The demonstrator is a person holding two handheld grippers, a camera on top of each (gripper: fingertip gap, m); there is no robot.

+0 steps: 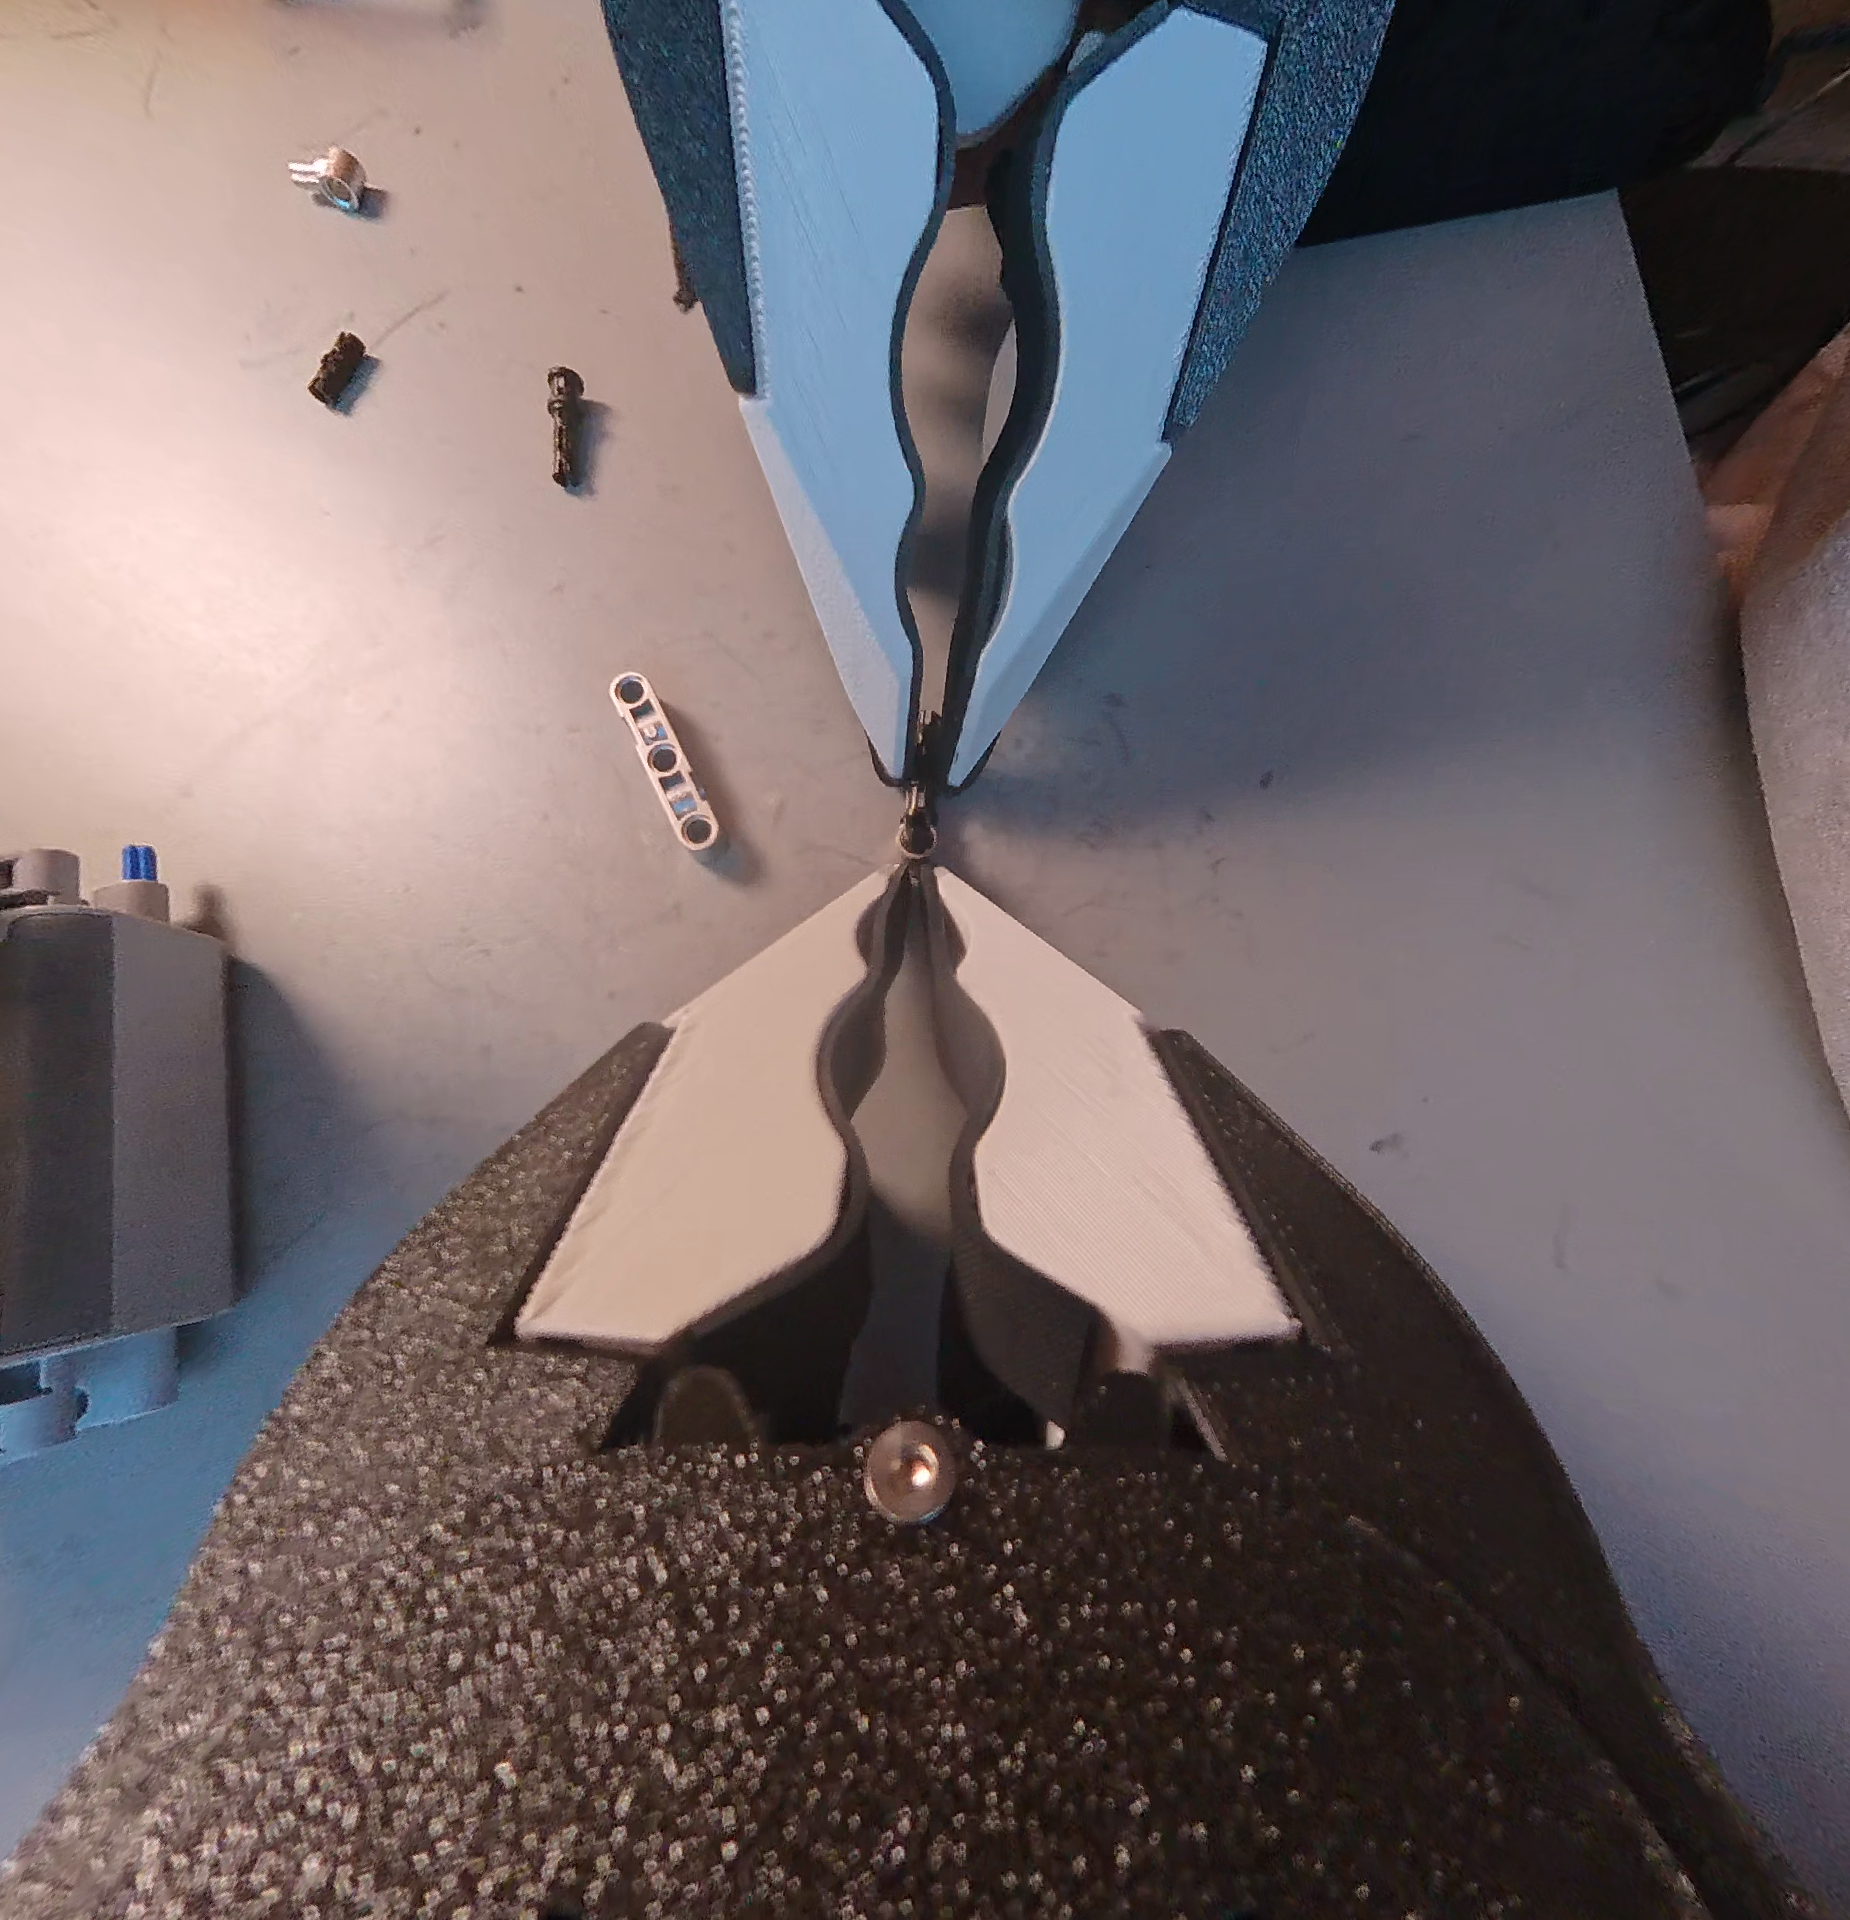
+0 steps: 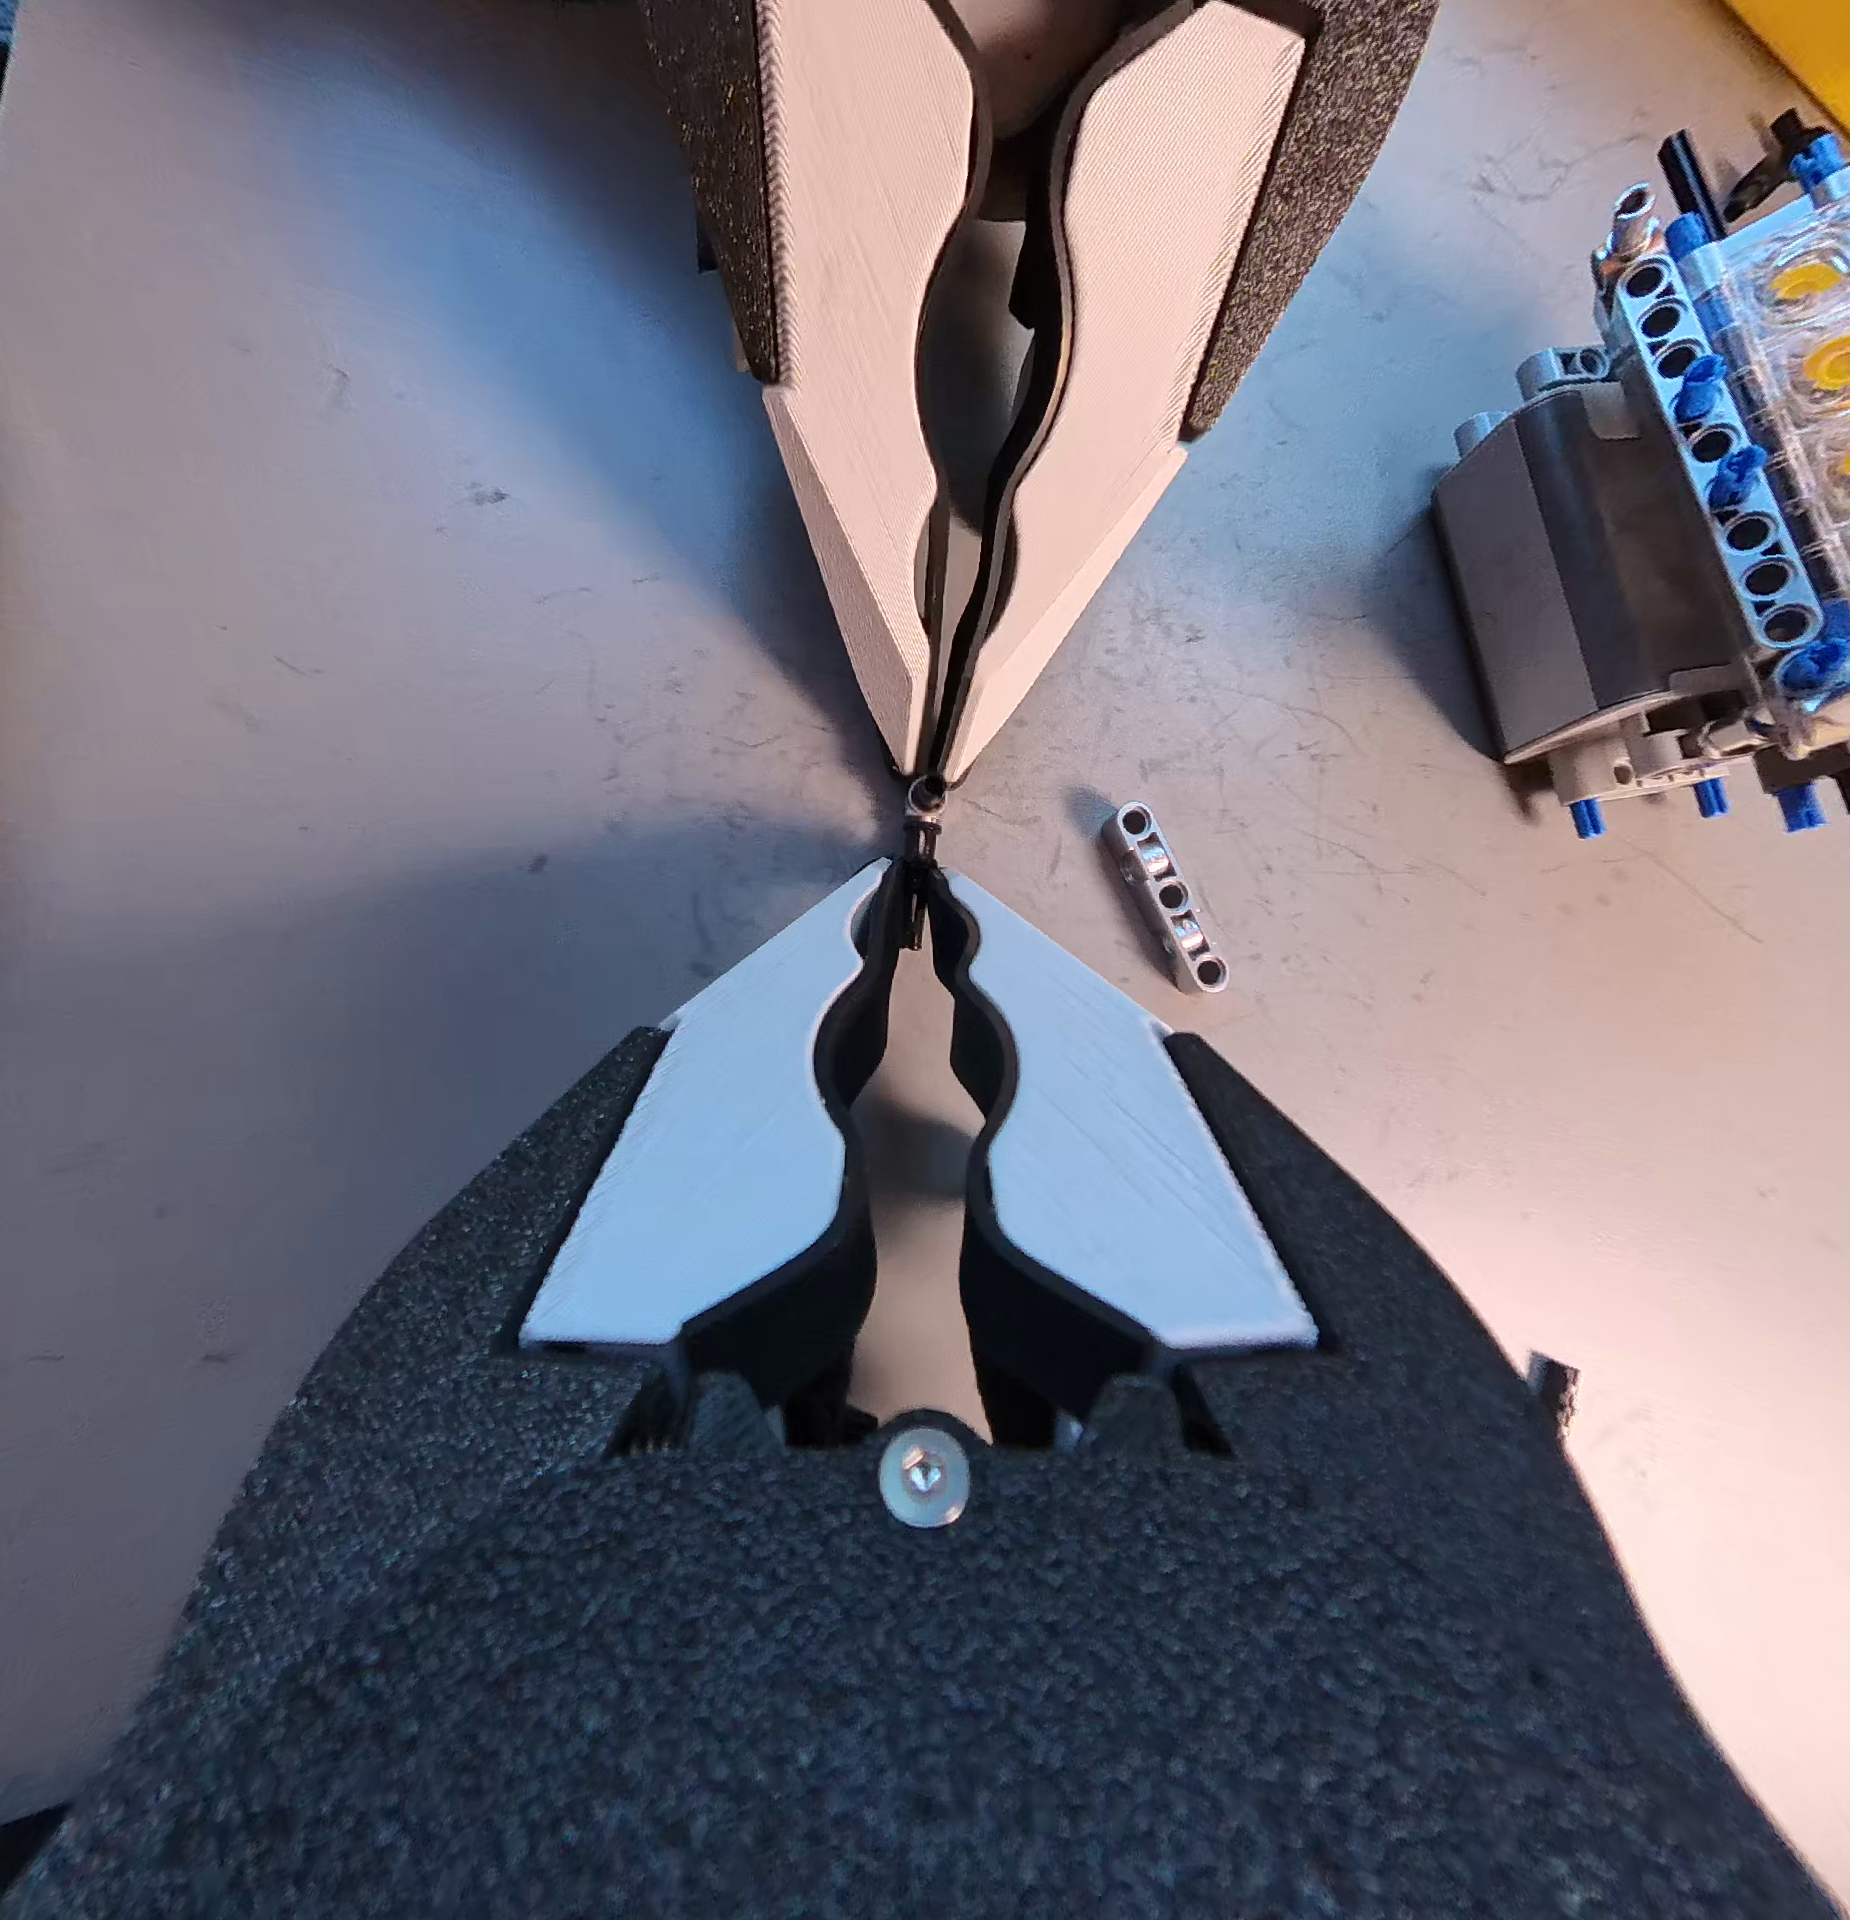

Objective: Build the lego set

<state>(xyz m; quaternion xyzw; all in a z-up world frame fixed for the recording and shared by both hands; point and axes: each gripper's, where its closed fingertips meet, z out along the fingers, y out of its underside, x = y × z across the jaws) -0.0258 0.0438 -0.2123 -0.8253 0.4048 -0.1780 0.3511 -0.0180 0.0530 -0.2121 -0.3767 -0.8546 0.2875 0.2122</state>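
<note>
Both grippers meet tip to tip at the centre of each frame. From the left wrist view, the left gripper [image 1: 916,868] rises from the bottom edge with its jaws closed on one end of a small black pin [image 1: 918,826]; the right gripper [image 1: 926,764] comes down from the top, pinched on the other end. From the right wrist view the roles swap: the right gripper [image 2: 910,883] clamps the pin [image 2: 921,831] from below, and the left gripper [image 2: 926,769] nips a small ring-shaped end from above.

The pin's long axis runs straight up and down the frame, in line with both sets of fingers, held just above the grey table [image 1: 1316,727].

Judging from this, keeping the two grippers coaxial and the pinch steady matters most, since so short a piece could twist or pop out sideways.

A grey beam with holes [image 1: 663,762] lies just left of the tips in the left view. Two black pins [image 1: 566,424] and a silver bush [image 1: 331,179] sit at upper left, and a grey brick assembly [image 2: 1669,499] at upper right of the right view.
</note>
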